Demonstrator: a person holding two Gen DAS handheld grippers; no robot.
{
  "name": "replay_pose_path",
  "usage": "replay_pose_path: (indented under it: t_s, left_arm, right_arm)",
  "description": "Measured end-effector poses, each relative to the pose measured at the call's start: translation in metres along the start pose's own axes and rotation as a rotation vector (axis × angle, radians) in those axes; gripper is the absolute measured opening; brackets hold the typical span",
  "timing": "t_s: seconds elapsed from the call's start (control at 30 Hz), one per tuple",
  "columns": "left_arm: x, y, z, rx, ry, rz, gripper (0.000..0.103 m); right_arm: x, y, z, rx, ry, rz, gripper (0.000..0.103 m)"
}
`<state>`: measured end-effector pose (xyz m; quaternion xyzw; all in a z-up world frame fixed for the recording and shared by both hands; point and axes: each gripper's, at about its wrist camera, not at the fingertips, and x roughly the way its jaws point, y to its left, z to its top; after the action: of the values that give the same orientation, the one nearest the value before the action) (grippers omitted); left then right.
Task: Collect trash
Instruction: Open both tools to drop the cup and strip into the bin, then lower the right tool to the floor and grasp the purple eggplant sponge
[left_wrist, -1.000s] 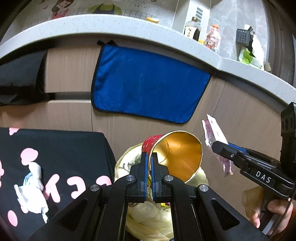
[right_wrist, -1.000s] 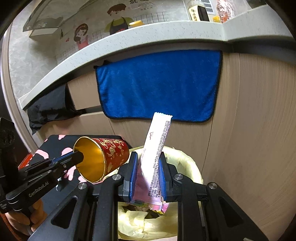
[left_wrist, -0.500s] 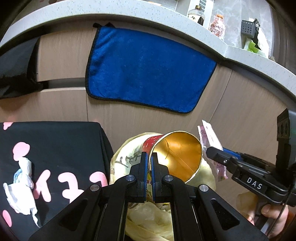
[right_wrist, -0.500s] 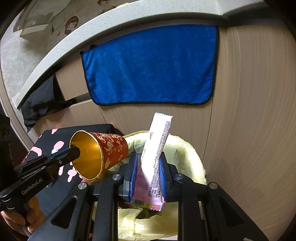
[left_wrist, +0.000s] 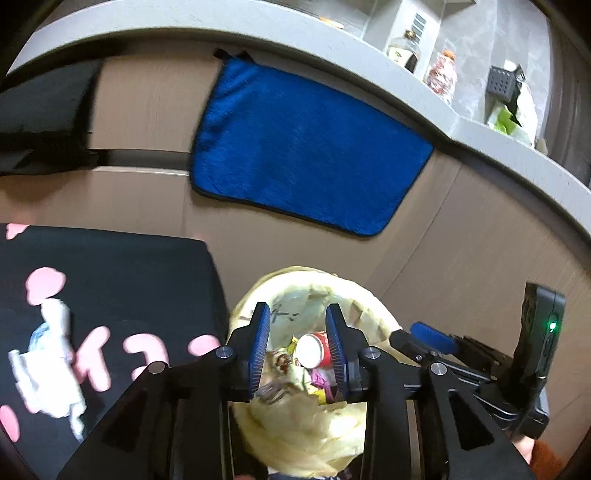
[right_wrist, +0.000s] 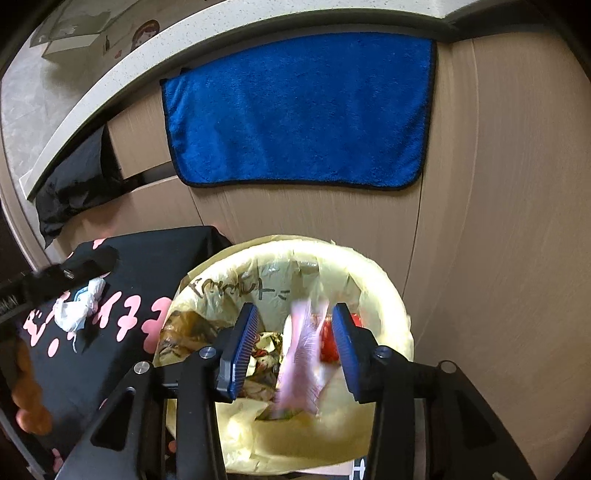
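Trash is dropping into 1 round bin lined with a pale yellow plastic bag (right_wrist: 376, 280), which stands against the wood-grain cabinet fronts (right_wrist: 498, 221).

Over its mouth, the left hand-held gripper (left_wrist: 297, 345) has its 2 blue-padded fingers spread and opening, and nothing is pressed between them. Below that gap, 1 red paper cup with a white base (left_wrist: 314, 350) lies on its side among the rubbish in the bag, long axis roughly level, base turned toward the left wrist camera. From the right wrist view only a red patch of it (right_wrist: 328, 341) shows beside the right-hand finger.

The right hand-held gripper (right_wrist: 295, 349) also has its jaws apart and opening. 1 long pink and white snack wrapper (right_wrist: 301, 360) is between its 2 fingers, blurred, long axis running near upright with a slight lean; whether either pad touches it I cannot tell. Its lower end sits over the crumpled wrappers inside the bag.

To the left of the bin, 1 black cloth with pink shapes (right_wrist: 155, 266) covers the table, and 1 crumpled white tissue (right_wrist: 75, 308) lies on it. On the cabinet behind hangs 1 blue towel with dark edging (right_wrist: 299, 107).
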<state>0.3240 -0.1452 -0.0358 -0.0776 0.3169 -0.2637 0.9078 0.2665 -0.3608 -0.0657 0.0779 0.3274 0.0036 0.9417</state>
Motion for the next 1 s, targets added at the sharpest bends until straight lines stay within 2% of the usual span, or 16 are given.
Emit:
replay_pose_path:
  t_s: [0.1, 0.27, 0.4, 0.47, 0.53, 0.67, 0.8, 0.93, 1.0]
  left_arm:
    - [-0.021, 0.008, -0.004, -0.016, 0.0, 0.022, 0.032]
    - [-0.061, 0.016, -0.02, -0.021, 0.001, 0.018, 0.032]
    - [-0.095, 0.019, -0.038, 0.025, -0.025, 0.015, 0.033]
    - [-0.103, 0.021, -0.045, 0.018, -0.025, 0.016, 0.033]
    - [-0.105, 0.026, -0.053, -0.021, -0.008, 0.009, 0.033]
    - [-0.101, 0.031, -0.064, -0.083, 0.029, -0.015, 0.033]
    - [-0.092, 0.025, -0.073, -0.091, 0.067, -0.028, 0.033]
    - [-0.086, 0.017, -0.076, -0.055, 0.104, -0.025, 0.033]
    - [-0.084, 0.016, -0.077, -0.057, 0.11, -0.022, 0.033]
  right_arm:
    - [-0.011, 0.005, -0.004, -0.003, -0.009, -0.009, 0.041]
    - [-0.049, 0.021, -0.027, -0.05, -0.064, -0.011, 0.047]
    - [-0.084, 0.028, -0.072, -0.084, -0.134, -0.035, 0.049]
    - [-0.093, 0.023, -0.104, -0.071, -0.13, -0.042, 0.049]
    - [-0.093, 0.011, -0.134, -0.027, -0.085, -0.042, 0.049]
    - [-0.082, -0.034, -0.219, 0.163, 0.085, -0.033, 0.049]
    - [-0.06, -0.067, -0.327, 0.328, 0.313, -0.046, 0.05]
    - [-0.038, -0.076, -0.434, 0.448, 0.561, -0.092, 0.05]
    - [-0.037, -0.078, -0.476, 0.532, 0.636, -0.097, 0.05]
